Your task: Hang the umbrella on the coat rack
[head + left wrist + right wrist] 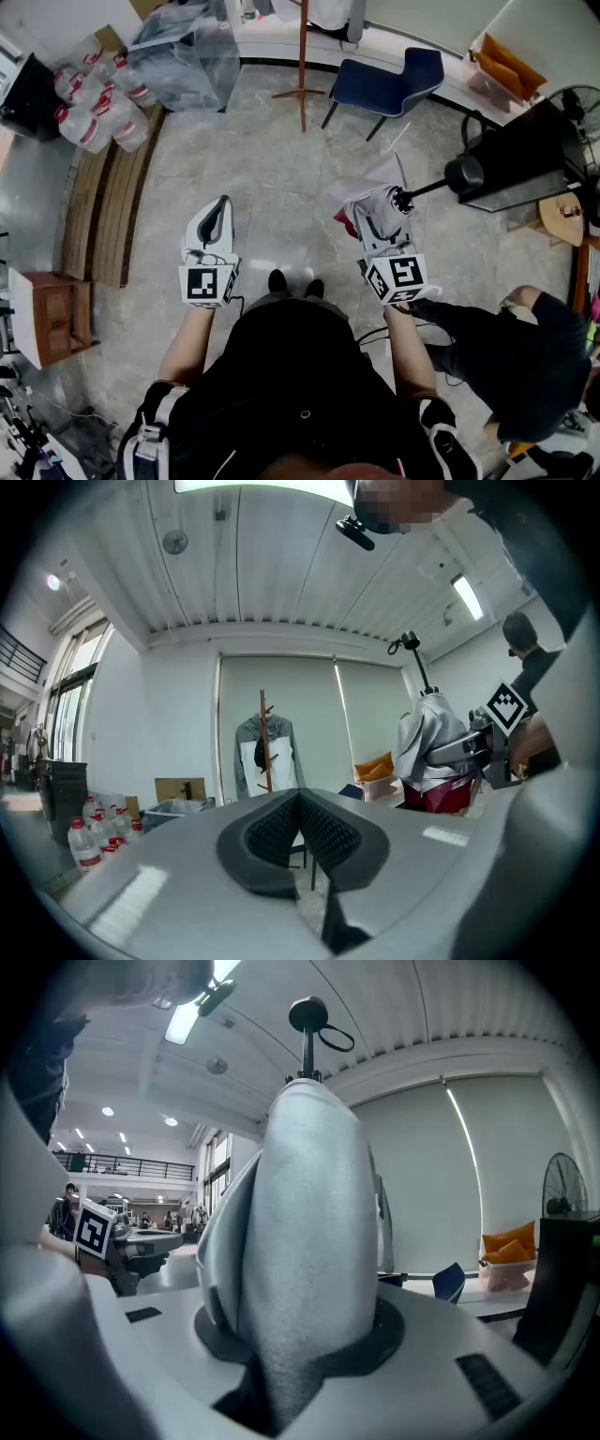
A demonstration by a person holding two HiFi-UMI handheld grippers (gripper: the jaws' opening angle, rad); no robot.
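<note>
My right gripper [379, 225] is shut on the folded silver umbrella [371, 201], which shows red cloth at its side. In the right gripper view the umbrella [309, 1222] stands upright between the jaws [300, 1333], its black handle [307, 1014] and strap loop on top. My left gripper [220, 206] is shut with nothing in it; its dark pads meet at the tip [300, 799]. The wooden coat rack [303, 56] stands on the floor ahead of me. From the left gripper view the coat rack [263, 733] carries a grey and white jacket [251, 754], and the umbrella [424, 747] is at the right.
A blue chair [394, 80] stands right of the rack's feet. A clear plastic bin [183, 52] and water bottles [98, 98] lie far left, beside a wooden bench [103, 206]. A black cabinet [525, 155] and a fan [577, 103] stand right. Another person [511, 361] crouches at lower right.
</note>
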